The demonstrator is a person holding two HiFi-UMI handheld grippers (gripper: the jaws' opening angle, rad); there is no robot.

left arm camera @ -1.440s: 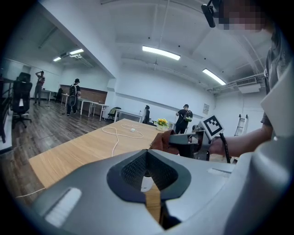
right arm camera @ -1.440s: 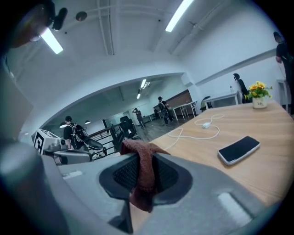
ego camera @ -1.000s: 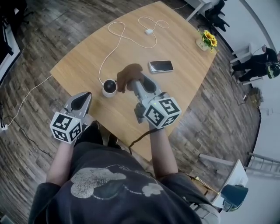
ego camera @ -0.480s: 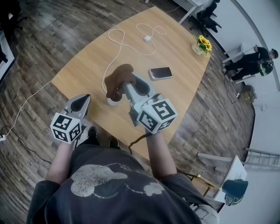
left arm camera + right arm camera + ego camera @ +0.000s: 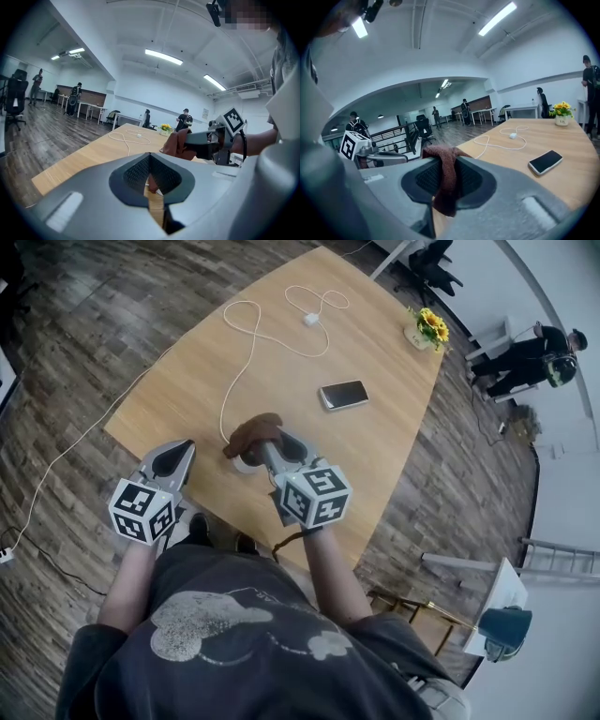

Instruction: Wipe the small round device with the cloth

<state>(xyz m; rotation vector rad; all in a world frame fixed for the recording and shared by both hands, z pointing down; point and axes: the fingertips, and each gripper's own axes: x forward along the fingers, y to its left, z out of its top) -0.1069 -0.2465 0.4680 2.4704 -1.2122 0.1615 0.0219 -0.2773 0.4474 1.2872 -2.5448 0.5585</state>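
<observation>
My right tool (image 5: 270,444) is clamped on the brown cloth (image 5: 251,433), draped over the small round device (image 5: 240,465) on the bench (image 5: 375,446). My left tool (image 5: 178,452), jaws together, hovers beside; a smartphone (image 5: 342,394) lies beyond.

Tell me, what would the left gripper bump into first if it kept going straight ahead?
Likely the small round device, peeking between the left gripper's jaws under the brown cloth. Depth is unclear; it might skim the table instead.
</observation>
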